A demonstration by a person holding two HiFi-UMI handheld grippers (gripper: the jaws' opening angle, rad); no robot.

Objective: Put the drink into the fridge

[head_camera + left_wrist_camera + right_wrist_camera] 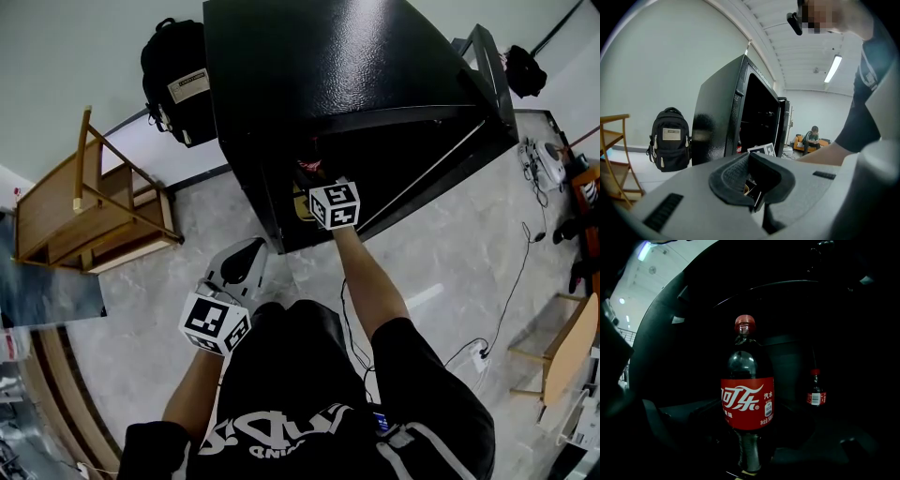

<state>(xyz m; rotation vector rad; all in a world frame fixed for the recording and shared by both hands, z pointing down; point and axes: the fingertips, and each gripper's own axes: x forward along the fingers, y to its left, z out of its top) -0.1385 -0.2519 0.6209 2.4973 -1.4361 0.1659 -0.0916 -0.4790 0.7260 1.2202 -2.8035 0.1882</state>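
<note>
The black fridge [319, 66] stands at the far side of the pale tiled floor [450, 253], and its door [487, 70] is swung open to the right. The right gripper [323, 195] reaches into the dark opening, with the person's arm stretched out behind it. In the right gripper view a cola bottle [747, 401] stands upright in the middle, with a red cap on top and a red label round its body. The two dark jaws run in from the left and right and close against its lower sides, though the gloom inside blurs the exact line of contact. The bottle is inside the fridge cavity. Farther in and to the right stands a second bottle [815, 392], small in the picture, also with a red cap and label.

The left gripper [246, 262] hangs near the person's body, over the floor and well apart from the fridge. In the left gripper view its jaws are pressed together with nothing between them.

A black backpack [176, 80] leans against the far wall, just left of the fridge. A wooden chair [94, 202] stands farther left. In the left gripper view a seated person [813, 137] shows far off beyond the open door.
</note>
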